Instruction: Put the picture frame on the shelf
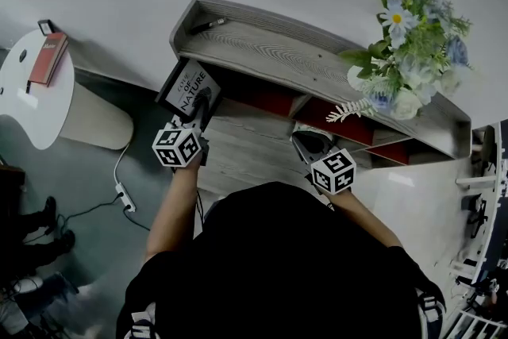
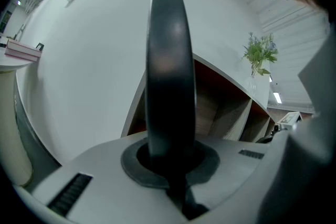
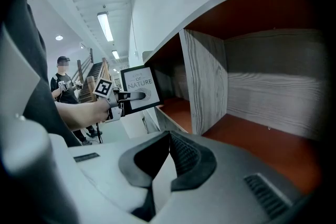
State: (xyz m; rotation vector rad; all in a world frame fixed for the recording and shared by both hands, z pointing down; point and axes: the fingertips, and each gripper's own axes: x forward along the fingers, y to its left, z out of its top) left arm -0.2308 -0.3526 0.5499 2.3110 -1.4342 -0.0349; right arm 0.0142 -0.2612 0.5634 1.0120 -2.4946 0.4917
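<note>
Edge-on between my left gripper's (image 2: pixel 168 157) tightly clamped jaws, the picture frame (image 2: pixel 167 60) hid its own face and part of the shelf (image 2: pixel 226 107), hanging just beside the shelf's left end. Only the right gripper view showed its printed front. The right gripper (image 3: pixel 169 136), jaws together on nothing, faced a compartment cut off at the right.

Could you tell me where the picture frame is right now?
At the head view's left, the picture frame sits clamped in the left gripper, by the left end of the shelf.
</note>
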